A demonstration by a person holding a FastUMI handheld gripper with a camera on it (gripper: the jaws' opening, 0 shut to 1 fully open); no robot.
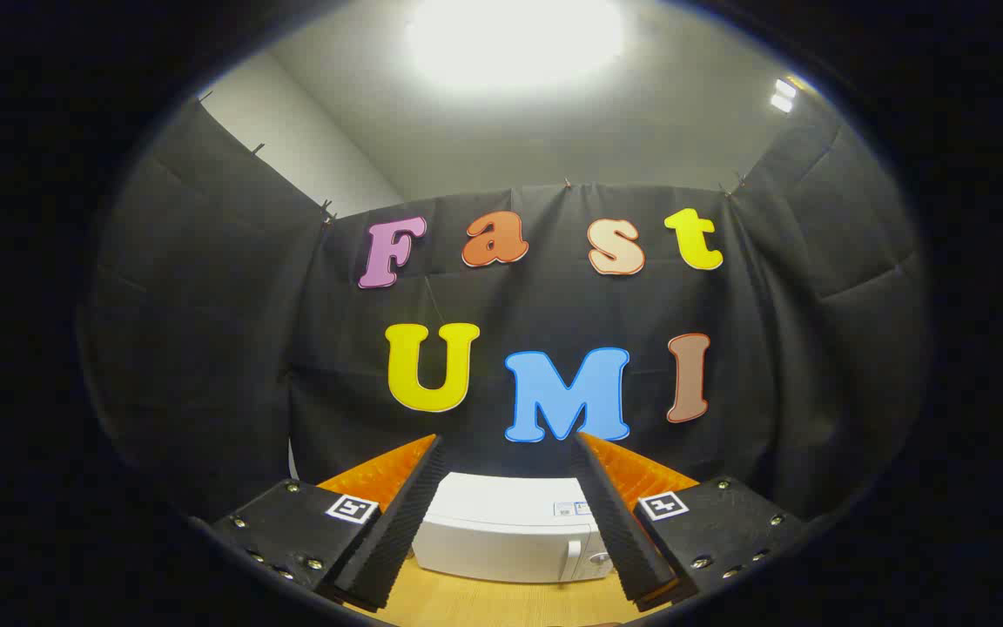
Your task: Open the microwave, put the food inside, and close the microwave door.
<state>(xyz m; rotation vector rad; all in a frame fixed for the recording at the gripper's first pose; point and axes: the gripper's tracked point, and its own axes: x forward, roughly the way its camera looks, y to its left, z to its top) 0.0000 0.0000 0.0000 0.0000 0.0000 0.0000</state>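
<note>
Looking at my claw (508,522), fingers wide with nothing held, white microwave (510,531) dead ahead at 12 o'clock on the bench (501,605). Door looks closed, so I reckon nothing's done yet.

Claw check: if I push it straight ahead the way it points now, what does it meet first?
Probably the white microwave, seen between the open claw fingers, beyond their tips, door shut. Nothing appears between them; the black cloth wall rises behind. Depth is unclear.
</note>
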